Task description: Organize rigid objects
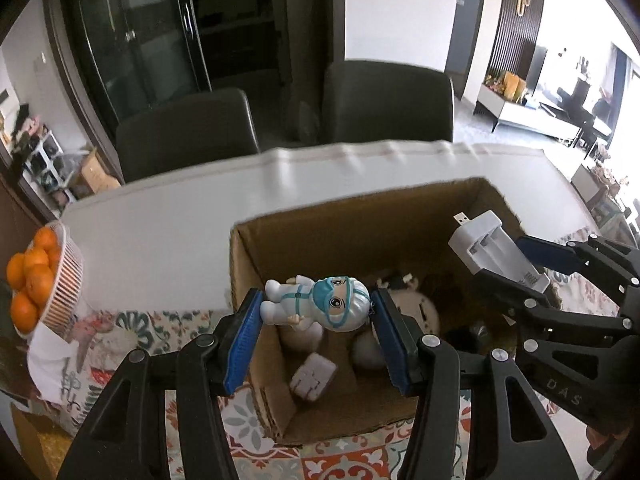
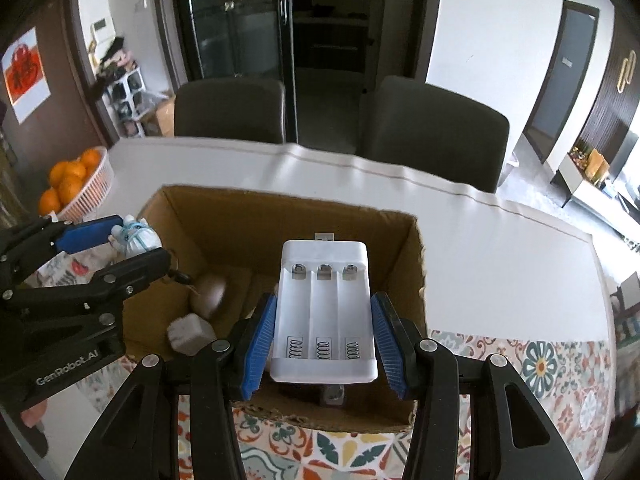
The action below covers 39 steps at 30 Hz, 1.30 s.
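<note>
1. The left gripper [image 1: 316,316] is clenched on a small figurine [image 1: 318,302] in a white protective suit with a teal mask; the figurine lies sideways between the blue pads [image 1: 244,340], head toward the right pad, and is held above the near-left part of an open cardboard box [image 1: 352,216].
2. The right gripper [image 2: 324,336] is clamped on a white three-slot battery charger [image 2: 324,312]; the empty slots face up, springs at the near end, and a USB plug [image 2: 325,236] projects from the far end. The charger is held over the near-right part of the box [image 2: 416,264].
3. In the left wrist view, the charger [image 1: 496,248] is seen tilted in the right gripper [image 1: 532,268], near the right wall of the box.
4. In the right wrist view, the figurine [image 2: 136,236] is seen in the left gripper [image 2: 132,244] at the left wall of the box.
5. Inside the box, a small pale grey cube [image 1: 314,376] and a rounded grey object [image 1: 366,350] are noted on the bottom; other contents are too dark or blurred to identify.
6. The box rests on a surface covered partly by a patterned tile-print cloth [image 2: 540,364] and partly by a plain white sheet [image 1: 180,224].
7. A white slatted basket [image 1: 66,280] of oranges [image 1: 38,276] stands at the left end of the surface.
8. Two dark chairs [image 2: 436,124] are placed at the far side.
</note>
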### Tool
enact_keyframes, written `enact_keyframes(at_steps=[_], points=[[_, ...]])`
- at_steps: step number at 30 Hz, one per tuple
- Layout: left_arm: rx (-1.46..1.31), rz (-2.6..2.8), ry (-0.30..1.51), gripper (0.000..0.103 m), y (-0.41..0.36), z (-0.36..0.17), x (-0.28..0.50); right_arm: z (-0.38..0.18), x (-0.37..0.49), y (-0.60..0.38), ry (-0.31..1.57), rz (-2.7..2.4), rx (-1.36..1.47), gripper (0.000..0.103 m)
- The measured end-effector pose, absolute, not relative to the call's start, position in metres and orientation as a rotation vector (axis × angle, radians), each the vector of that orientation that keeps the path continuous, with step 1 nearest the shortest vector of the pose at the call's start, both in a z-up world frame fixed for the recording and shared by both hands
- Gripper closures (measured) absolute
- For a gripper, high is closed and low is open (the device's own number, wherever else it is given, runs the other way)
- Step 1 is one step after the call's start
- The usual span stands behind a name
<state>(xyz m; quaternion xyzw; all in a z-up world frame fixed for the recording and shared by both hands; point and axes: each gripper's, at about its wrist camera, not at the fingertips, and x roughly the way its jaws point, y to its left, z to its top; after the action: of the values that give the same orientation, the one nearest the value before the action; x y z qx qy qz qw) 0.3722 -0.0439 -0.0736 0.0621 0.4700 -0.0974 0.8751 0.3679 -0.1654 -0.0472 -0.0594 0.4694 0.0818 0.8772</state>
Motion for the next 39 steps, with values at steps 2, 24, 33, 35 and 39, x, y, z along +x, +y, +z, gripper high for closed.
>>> enact_keyframes(at_steps=[2, 24, 33, 35, 39], points=[[0.137, -0.193, 1.009, 0.048, -0.043, -0.080, 0.374, -0.053, 0.371, -0.166, 0.999, 0.175, -0.124, 0.054], [0.171, -0.029, 0.825, 0.002, -0.026, -0.028, 0.294, -0.016, 0.308, -0.179, 0.902, 0.015, -0.070, 0.023], [0.186, 0.024, 0.696, 0.000, -0.019, 0.005, 0.235, 0.026, 0.250, -0.185, 0.785, -0.058, -0.044, 0.014], [0.194, 0.035, 0.665, 0.000, -0.018, 0.012, 0.222, 0.036, 0.233, -0.183, 0.750, -0.073, -0.059, 0.013], [0.194, 0.036, 0.613, 0.000, -0.014, 0.027, 0.193, 0.054, 0.205, -0.180, 0.690, -0.100, -0.071, 0.013]])
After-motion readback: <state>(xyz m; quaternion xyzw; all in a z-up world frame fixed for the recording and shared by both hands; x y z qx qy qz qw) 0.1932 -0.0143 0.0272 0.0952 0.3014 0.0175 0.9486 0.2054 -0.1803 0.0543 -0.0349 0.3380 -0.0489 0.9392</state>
